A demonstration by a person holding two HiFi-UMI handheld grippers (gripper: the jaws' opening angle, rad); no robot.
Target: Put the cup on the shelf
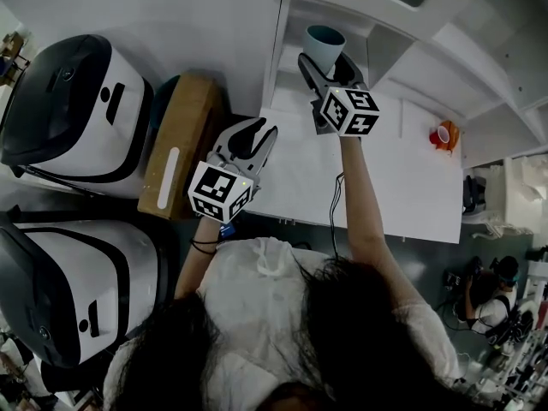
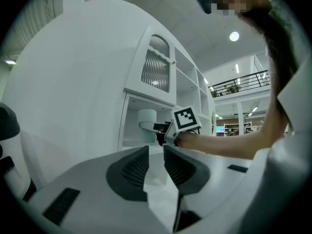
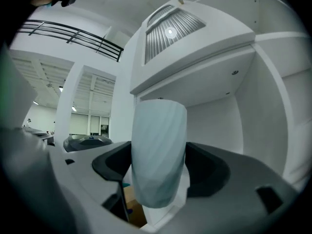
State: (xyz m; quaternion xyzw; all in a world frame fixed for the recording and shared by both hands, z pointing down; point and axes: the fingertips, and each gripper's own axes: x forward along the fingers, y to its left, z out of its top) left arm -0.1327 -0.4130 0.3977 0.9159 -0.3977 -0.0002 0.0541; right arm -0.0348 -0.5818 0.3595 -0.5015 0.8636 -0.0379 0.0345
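The right gripper (image 1: 328, 63), at upper centre, clamps the pale cup (image 1: 324, 40) upright in the white shelf's (image 1: 402, 11) lower opening. The left gripper (image 1: 254, 135), fingers narrowly apart and empty, hangs over the white table (image 1: 402, 187) (bright hall (image 2: 239, 123) beyond).

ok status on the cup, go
Right hand-held gripper shut on cup, upright, at the shelf opening. Left hand-held gripper open, empty. Nothing seen blocking the bay.
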